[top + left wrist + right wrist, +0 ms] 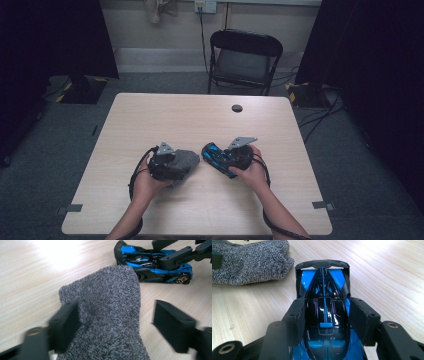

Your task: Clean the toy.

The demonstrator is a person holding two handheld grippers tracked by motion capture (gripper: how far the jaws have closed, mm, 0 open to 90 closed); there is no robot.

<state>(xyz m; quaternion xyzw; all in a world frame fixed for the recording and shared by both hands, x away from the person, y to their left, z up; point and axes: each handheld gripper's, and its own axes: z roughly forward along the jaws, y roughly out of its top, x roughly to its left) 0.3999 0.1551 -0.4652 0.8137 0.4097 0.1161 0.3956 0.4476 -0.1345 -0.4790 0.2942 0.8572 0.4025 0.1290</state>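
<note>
Meanwhile, my right gripper (325, 322) clamps its fingers on the blue toy car (323, 312); at nine o'clock, my left gripper (115, 325) straddles the grey sock (105, 315), fingers wide, on the worktop (165, 115).

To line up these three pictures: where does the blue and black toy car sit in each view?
High view: the toy car is right of table centre, in the right tongs.
Left gripper view: top right, past the grey cloth.
Right gripper view: bottom centre, between the jaws.
Shared landmark: the grey cloth, beside the car.
</note>
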